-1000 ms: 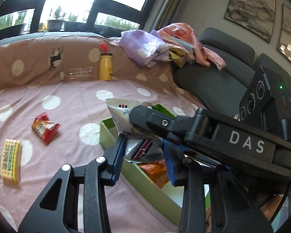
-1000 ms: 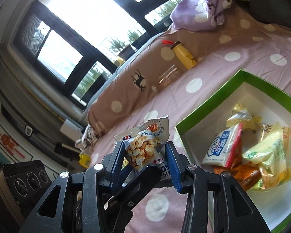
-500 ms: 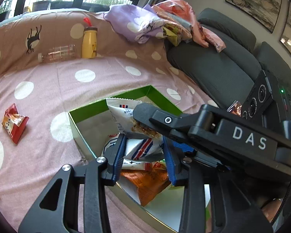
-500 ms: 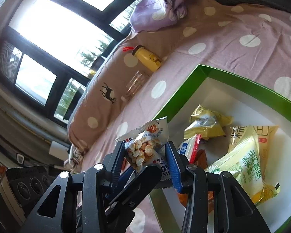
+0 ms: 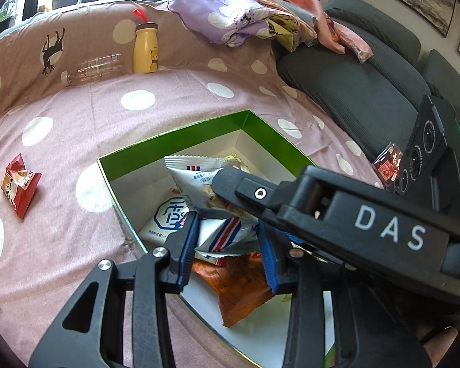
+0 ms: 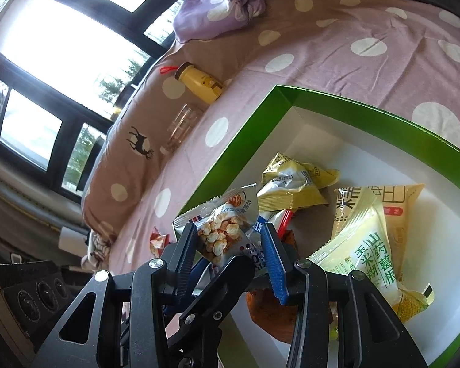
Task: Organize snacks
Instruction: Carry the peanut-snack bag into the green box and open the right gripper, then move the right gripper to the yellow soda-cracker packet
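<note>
While both tongs (image 5: 227,245) (image 6: 230,245) clamp one white snack packet (image 6: 227,230), it hangs inside the green box rim (image 6: 230,165).

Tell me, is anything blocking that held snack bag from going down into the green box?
Nothing visible does. Both the left gripper and right gripper hold the snack bag above the open green box; only other packets lie beneath.

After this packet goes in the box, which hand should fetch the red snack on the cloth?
Probably left: the red snack lies outside the green box, on the side of the left gripper.
</note>
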Tool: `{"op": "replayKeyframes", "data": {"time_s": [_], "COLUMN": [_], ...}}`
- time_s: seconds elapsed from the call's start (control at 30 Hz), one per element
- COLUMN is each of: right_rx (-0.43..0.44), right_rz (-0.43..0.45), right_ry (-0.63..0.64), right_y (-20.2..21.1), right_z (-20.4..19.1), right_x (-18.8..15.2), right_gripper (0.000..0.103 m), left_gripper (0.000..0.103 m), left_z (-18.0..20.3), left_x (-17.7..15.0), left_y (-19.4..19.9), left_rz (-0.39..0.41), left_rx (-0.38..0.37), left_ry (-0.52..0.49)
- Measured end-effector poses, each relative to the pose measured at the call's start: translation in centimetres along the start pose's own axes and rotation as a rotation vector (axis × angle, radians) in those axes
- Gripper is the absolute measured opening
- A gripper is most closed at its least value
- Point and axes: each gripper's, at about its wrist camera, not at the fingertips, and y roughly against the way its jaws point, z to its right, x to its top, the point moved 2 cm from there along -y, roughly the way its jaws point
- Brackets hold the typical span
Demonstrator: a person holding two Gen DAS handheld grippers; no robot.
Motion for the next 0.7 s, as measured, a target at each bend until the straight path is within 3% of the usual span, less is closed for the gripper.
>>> {"op": "replayKeyframes", "data": {"time_s": [0.4, 0.47, 0.53, 0.63, 0.7], "right_rx": [-0.076, -0.079, -0.059, 0.007, 0.042], "right_rz": [0.022, 0.041, 0.069, 0.102, 0.120], "right_ry": [-0.010, -0.013, -0.013, -0.008, 0.009], "right_y": [0.5, 1.0, 1.6, 2.5, 3.0], "right_z": [0.3, 0.3, 0.2, -0.3, -1.0], "right_x": [0.0, 0.1, 0.2, 0.2, 0.0], "right_gripper": [0.046, 0.046, 0.046, 0.058, 0.063], "left_gripper": [0.042, 0.046, 0.059, 0.076, 0.078], "left_z": [-0.4, -0.2, 0.0, 0.1, -0.2], "left_x": [-0.1, -0.1, -0.1, -0.1, -0.4], "left_y": [-0.3, 0.4, 1.9, 4.4, 6.1], "left_rz": [-0.054, -0.053, -0.016, 0.049, 0.072], "left_rx": [0.029, 0.037, 0.033, 0.029, 0.061], "left_ry": [0.056, 0.054, 0.045, 0.044, 0.048]}}
